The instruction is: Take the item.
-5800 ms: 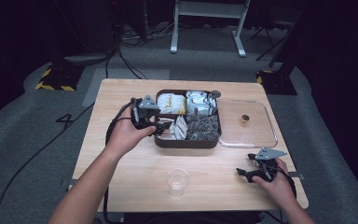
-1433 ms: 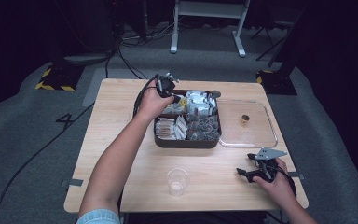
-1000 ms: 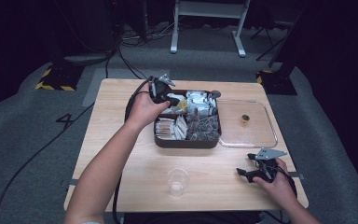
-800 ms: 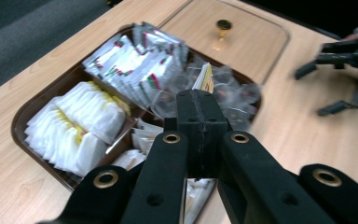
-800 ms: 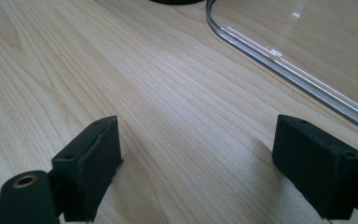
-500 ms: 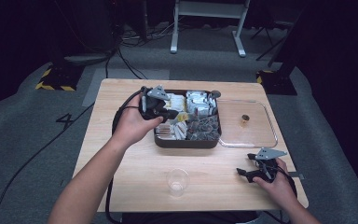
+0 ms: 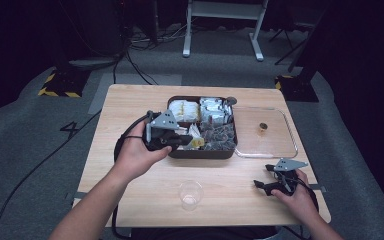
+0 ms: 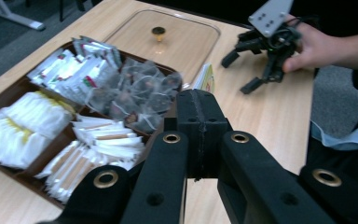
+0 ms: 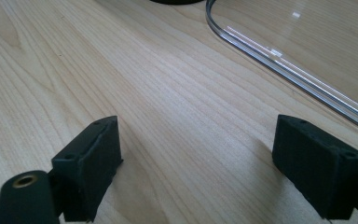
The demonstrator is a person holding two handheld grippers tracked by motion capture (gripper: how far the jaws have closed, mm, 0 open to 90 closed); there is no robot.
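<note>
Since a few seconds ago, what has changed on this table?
The left gripper reached to the tray's far side, then drew back toward the person, shut on a yellow packet. The right gripper, cup and lid stayed put.

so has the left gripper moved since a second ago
Yes. The left gripper has come back from the far left corner of the dark compartment tray toward its near left corner, jaws shut on a small packet.
</note>
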